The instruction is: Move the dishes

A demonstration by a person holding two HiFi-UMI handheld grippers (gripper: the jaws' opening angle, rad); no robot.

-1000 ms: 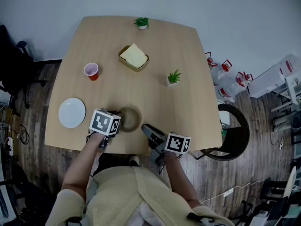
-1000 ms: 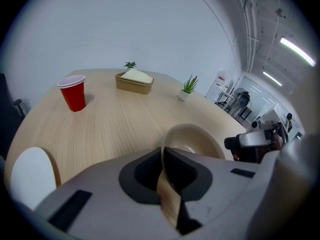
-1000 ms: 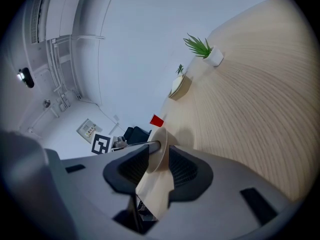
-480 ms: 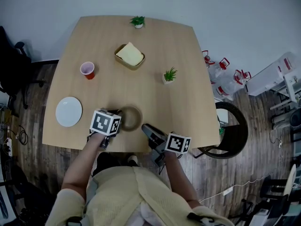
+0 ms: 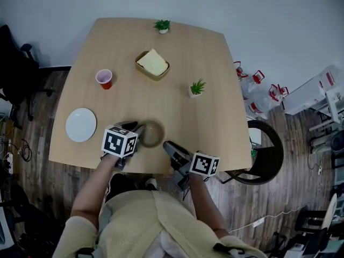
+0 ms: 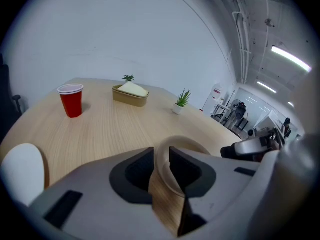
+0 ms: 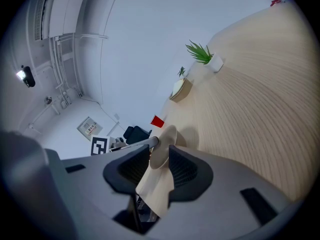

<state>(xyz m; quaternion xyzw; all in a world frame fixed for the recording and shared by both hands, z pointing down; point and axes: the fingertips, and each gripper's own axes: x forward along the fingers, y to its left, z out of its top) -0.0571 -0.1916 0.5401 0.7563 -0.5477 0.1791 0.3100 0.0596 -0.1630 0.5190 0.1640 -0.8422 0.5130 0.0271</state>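
A beige bowl [image 5: 152, 134] stands on the wooden table [image 5: 183, 52] near its front edge. My left gripper [image 5: 136, 129] is at the bowl's left side. In the left gripper view the bowl's [image 6: 186, 141] near rim stands between the jaws of the left gripper [image 6: 161, 154]. Those jaws have just been opening, and a gap shows beside the rim. My right gripper [image 5: 167, 145] points at the bowl from the front right, open, with only table between its jaws. In the right gripper view the bowl [image 7: 168, 135] shows just past the right gripper [image 7: 159, 154].
A white plate [image 5: 81, 124] lies at the table's left front and a red cup [image 5: 104, 79] stands behind it. A brown tray [image 5: 152, 65] holding something pale and two small potted plants [image 5: 197, 88] [image 5: 162, 26] stand farther back. A dark chair [image 5: 266, 152] is on the right.
The left gripper's jaws have parted around the bowl's rim. The bowl stays where it was, and the right gripper has not moved.
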